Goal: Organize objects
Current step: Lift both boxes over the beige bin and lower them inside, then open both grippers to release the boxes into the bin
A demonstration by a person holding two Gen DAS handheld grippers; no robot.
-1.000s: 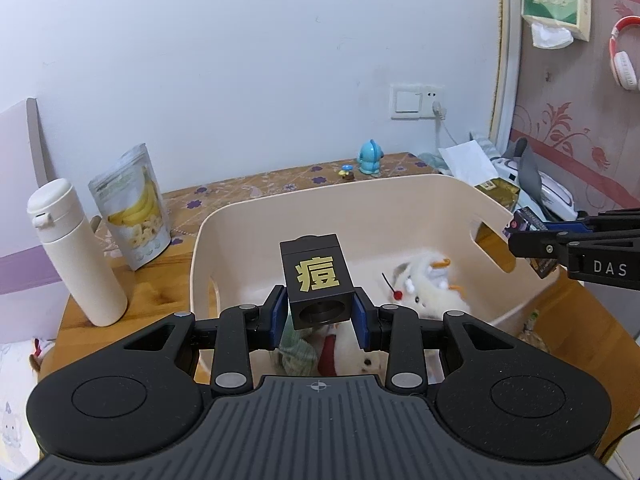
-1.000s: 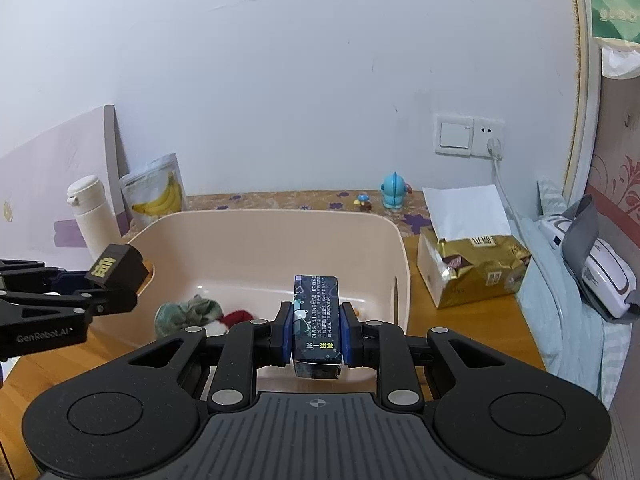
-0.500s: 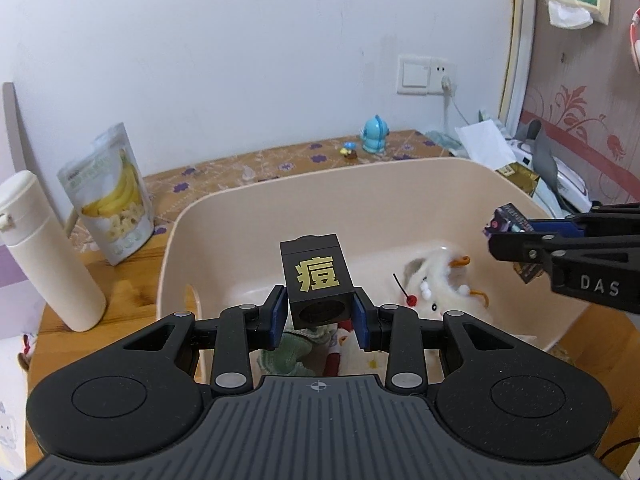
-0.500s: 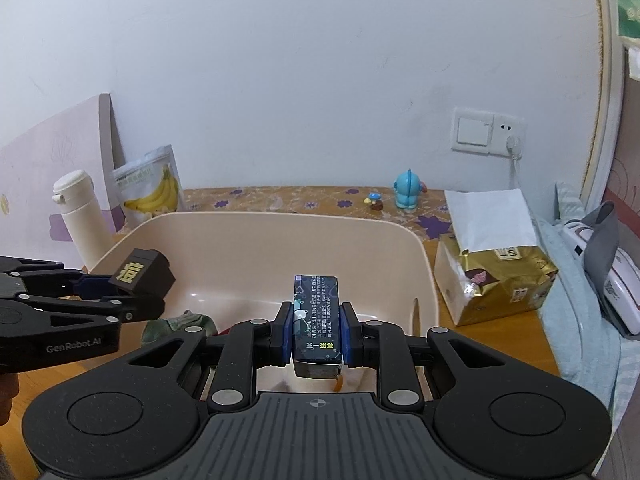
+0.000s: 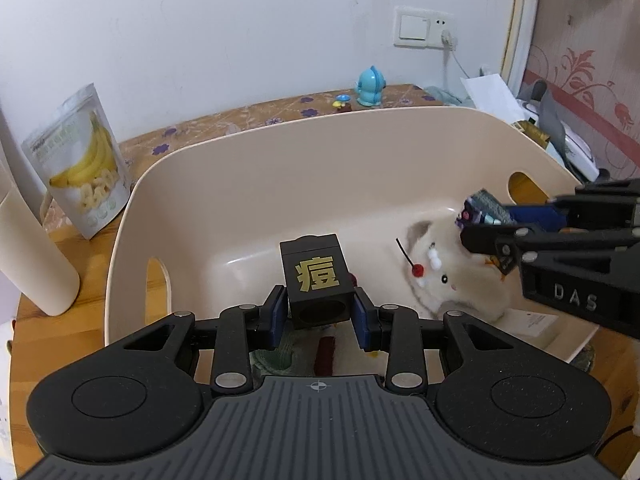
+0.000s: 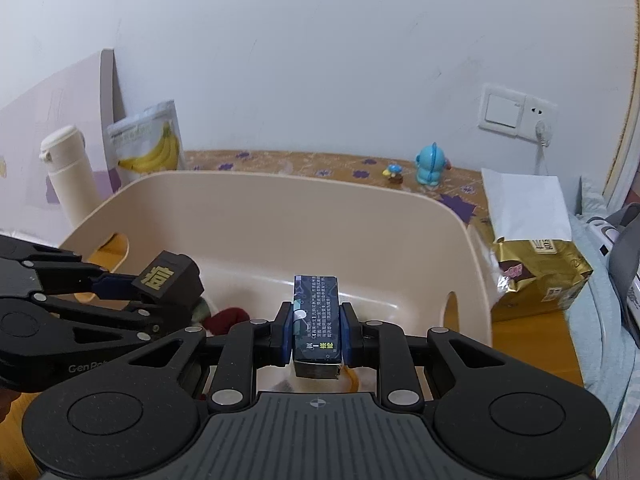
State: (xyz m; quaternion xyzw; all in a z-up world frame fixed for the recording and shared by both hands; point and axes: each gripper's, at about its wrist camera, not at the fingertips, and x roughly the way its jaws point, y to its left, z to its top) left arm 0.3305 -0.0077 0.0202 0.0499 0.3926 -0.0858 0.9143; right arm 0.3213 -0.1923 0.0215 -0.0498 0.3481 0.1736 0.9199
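Both grippers have advanced over the beige bin [image 5: 248,152]: left gripper [image 5: 320,314] clenches the black cube [image 5: 316,276], right gripper [image 6: 316,330] the dark-blue box [image 6: 316,316]. Plush toy [image 5: 452,276] and cloth items lie inside already; both held things remain unreleased.

Beige basin [image 5: 320,152]; black cube [image 5: 316,280] with a gold character; dark blue printed box [image 6: 316,316]; white plush [image 5: 452,280]; brown counter [image 6: 320,160] with purple flowers.
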